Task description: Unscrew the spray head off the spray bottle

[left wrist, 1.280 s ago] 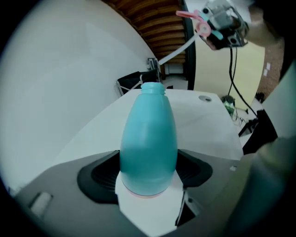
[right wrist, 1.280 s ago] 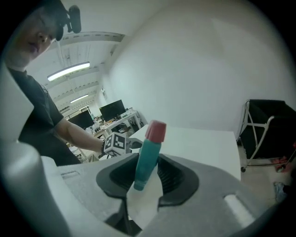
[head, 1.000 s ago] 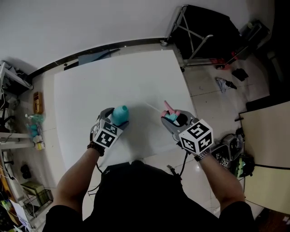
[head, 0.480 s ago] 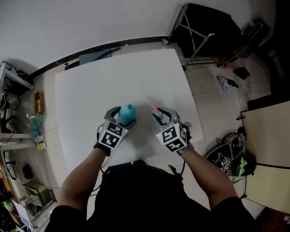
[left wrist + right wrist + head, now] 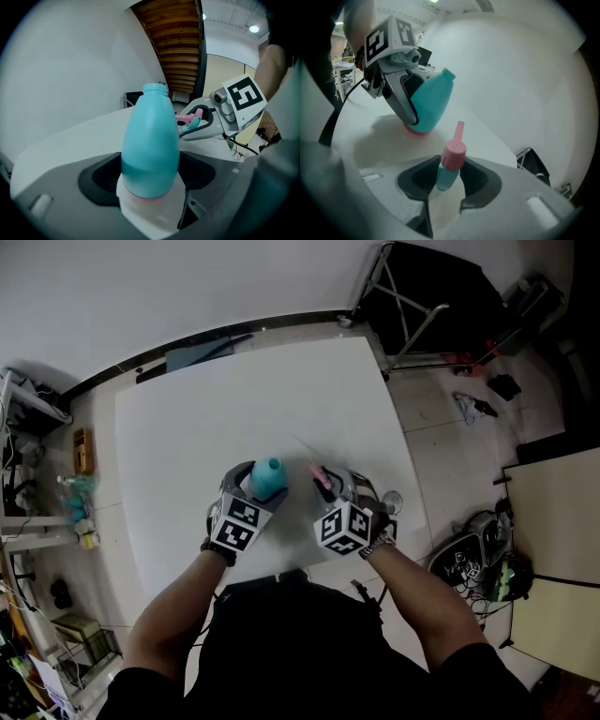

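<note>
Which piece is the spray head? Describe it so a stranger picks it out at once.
Over the near edge of the white table, two grippers hang side by side. The right gripper pinches the spray head: a small pink cap with a thin pink spout on a teal collar. Its neighbour, the fat teal bottle in the left gripper, has a bare open neck.

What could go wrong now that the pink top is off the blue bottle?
The bottle has an open neck, and the left gripper holds it tilted, so anything inside might spill onto the table. The spray head sits between the right gripper's fingers by its slim teal part only, so it could slip out and drop.
</note>
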Demonstrator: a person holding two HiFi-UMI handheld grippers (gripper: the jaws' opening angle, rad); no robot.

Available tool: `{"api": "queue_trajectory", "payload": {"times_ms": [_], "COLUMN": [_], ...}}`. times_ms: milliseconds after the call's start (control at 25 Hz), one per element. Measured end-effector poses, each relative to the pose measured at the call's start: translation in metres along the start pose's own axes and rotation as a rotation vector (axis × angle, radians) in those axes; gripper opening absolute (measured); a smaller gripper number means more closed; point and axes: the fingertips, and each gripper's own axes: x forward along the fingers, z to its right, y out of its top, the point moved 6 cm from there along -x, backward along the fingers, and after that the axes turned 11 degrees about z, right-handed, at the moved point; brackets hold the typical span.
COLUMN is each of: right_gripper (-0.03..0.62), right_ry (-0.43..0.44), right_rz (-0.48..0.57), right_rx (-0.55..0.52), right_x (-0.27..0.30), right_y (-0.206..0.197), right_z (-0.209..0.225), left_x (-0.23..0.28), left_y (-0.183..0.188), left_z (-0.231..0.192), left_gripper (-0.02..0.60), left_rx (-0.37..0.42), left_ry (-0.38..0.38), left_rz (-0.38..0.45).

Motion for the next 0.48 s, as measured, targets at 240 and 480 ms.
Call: {"api": "queue_trajectory", "payload": {"times_ms": [240,480], "right_gripper": [0.12,0.12], "right_ry": [0.021,0.031], "right_rz": [-0.029,-0.05], "right_rx": [-0.089,-0.125], "right_x": [0.007,0.009], "right_y": [-0.003,-0.007], "right_z": [-0.014,-0.023], "left_x": [-0.001,-0.004], "left_y": [-0.006,-0.009], "left_z": [0.001,0.001], "left_gripper": [0.403,0.405], "left_rx": [-0.002,-0.001], "left_ry": [-0.001,0.001], "left_rz": [0.002,0.0]}}
